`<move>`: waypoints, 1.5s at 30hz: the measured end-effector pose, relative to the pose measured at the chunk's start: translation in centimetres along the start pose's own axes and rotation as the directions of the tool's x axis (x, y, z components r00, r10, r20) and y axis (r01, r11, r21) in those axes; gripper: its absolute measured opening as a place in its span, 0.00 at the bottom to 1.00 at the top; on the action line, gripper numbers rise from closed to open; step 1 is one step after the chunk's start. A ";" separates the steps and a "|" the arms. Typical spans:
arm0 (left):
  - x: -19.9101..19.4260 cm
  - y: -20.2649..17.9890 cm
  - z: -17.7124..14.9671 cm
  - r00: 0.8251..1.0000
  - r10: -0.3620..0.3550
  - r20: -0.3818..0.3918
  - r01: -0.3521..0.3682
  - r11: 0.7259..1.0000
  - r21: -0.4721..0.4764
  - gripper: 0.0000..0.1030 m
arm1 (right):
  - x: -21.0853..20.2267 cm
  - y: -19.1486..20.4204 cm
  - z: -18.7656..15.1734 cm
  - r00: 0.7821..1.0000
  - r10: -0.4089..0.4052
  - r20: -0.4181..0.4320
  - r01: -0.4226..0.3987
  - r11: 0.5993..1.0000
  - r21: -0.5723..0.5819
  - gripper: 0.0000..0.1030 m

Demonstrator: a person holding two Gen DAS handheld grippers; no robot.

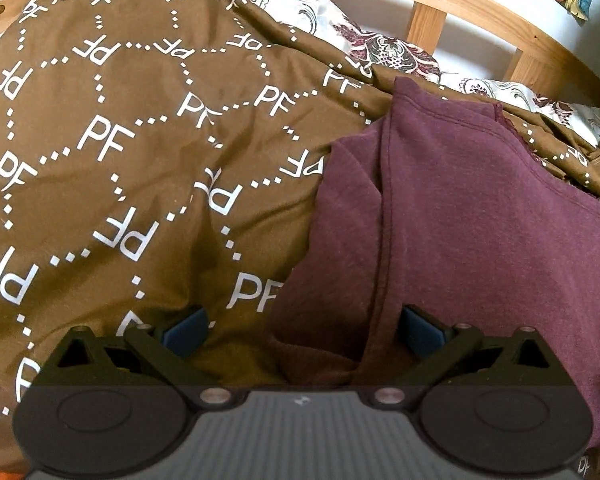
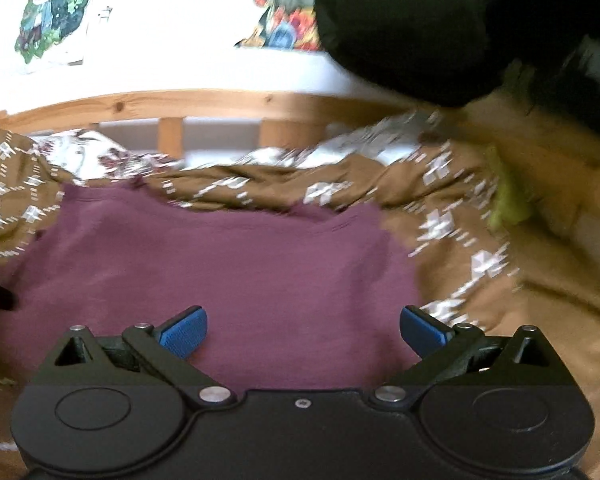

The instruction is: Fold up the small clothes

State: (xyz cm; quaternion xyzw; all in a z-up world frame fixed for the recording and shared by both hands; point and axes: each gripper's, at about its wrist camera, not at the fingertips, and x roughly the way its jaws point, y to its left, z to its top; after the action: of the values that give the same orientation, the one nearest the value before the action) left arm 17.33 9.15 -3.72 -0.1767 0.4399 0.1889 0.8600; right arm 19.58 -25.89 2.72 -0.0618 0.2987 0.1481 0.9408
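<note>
Right wrist view is all motion blur, so the brown "PF"-print blanket (image 1: 140, 160) reads only from the left. Maroon garment (image 1: 480, 240) lies on that blanket. Left tool (image 1: 303, 326) and right tool (image 2: 303, 326) both gape wide, gripping nothing.

Readable text: the white letters "PF", printed over and over on the brown bedcover (image 1: 140, 128) under my left tongs, each pair set inside a lattice of white dotted lines, some upright, some sideways or inverted. From my right tongs the same white marks are motion-blurred and cannot be read. No other lettering, numbers or labels legible.
</note>
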 end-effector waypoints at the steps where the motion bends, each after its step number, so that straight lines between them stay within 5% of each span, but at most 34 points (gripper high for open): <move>1: 0.0 0.0 0.0 1.000 0.000 -0.001 0.000 1.000 -0.001 1.00 | 0.1 0.5 0.2 1.000 0.018 -0.019 -0.018 1.000 0.017 0.99; 10: 0.2 -0.1 0.0 1.000 0.003 -0.006 -0.003 1.000 -0.006 1.00 | 1.1 5.6 -0.1 0.997 0.036 -0.070 -0.040 0.998 -0.054 0.99; 16: 0.3 -0.1 0.0 1.000 0.006 -0.011 -0.006 1.000 -0.007 1.00 | 2.9 5.3 -1.2 0.987 0.042 -0.154 -0.045 0.999 -0.016 0.99; 45: 0.6 -0.3 -0.2 1.000 0.021 -0.003 -0.021 1.000 0.001 1.00 | 3.3 4.4 -2.4 0.984 0.075 -0.163 -0.079 0.997 -0.021 1.00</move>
State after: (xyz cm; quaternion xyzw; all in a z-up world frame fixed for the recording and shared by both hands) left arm 17.63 8.89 -4.30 -0.1722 0.4431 0.1976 0.8573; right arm 19.45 -21.37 -1.29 -0.0748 0.3746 0.1828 0.9059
